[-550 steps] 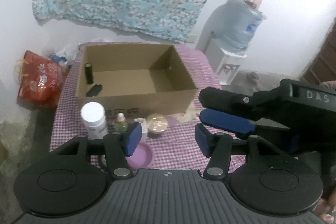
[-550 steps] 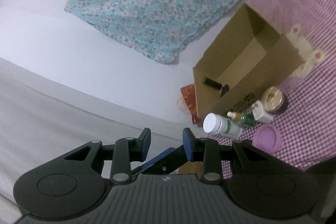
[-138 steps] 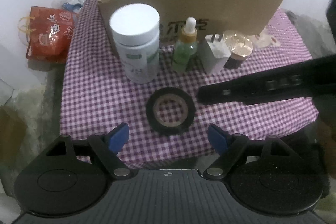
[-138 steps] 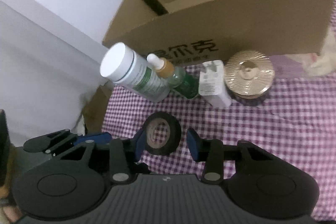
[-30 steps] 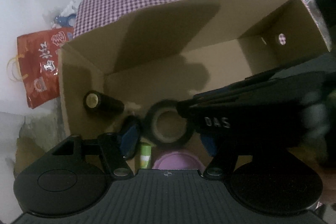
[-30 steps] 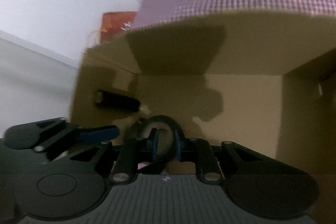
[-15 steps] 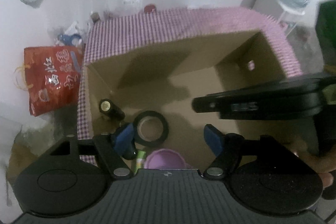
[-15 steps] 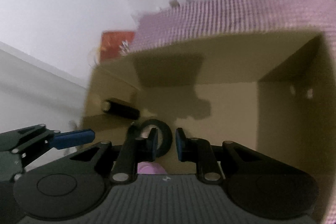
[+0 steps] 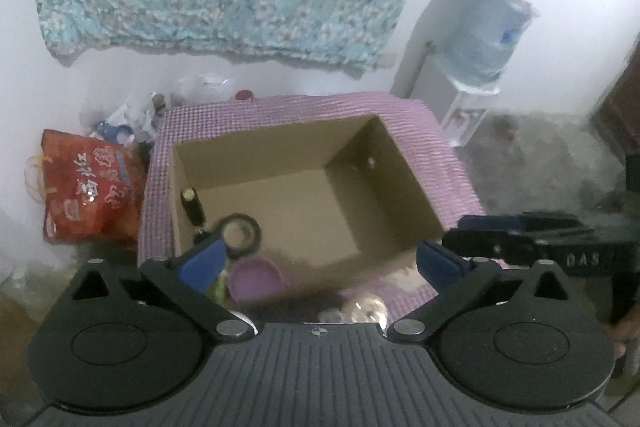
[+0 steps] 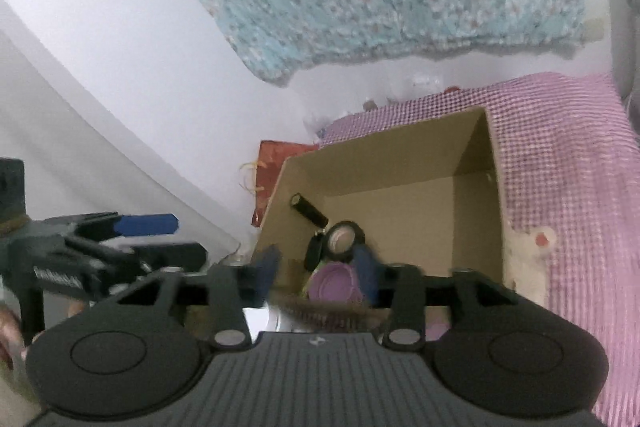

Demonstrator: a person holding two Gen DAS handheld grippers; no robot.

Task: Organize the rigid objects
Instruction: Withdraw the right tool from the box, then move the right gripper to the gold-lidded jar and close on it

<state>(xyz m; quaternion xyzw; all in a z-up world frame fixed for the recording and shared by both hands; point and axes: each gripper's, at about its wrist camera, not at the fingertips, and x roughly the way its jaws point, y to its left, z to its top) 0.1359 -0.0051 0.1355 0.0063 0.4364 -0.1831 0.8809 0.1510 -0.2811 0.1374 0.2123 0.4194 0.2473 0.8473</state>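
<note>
Two grippers hang above the cardboard box point(image 9: 404, 195), and both are empty. Going left to right: my left gripper point(image 9: 320, 259) has its fingers spreading to their widest with nothing between them, and my right gripper point(image 10: 316, 275) is also opening, its pads blurred, holding nothing.

Inside the box, at its near left corner, the roll of black tape point(image 9: 240, 235) lies flat on the floor, just beside the dark cylinder point(image 9: 192, 209) along the left wall and the purple lid point(image 9: 256, 277) nearer me. So that piece is put away, I judge.

What remains sits on the checked cloth point(image 9: 448, 163) in front of the near wall; from the left camera I only glimpse a round gold-topped jar point(image 9: 366, 309) low in view.

To do this well, I should clear the box rim before swinging back, keep both sets of fingers apart, and come down on the next piece squarely, without the two grippers crossing each other.
</note>
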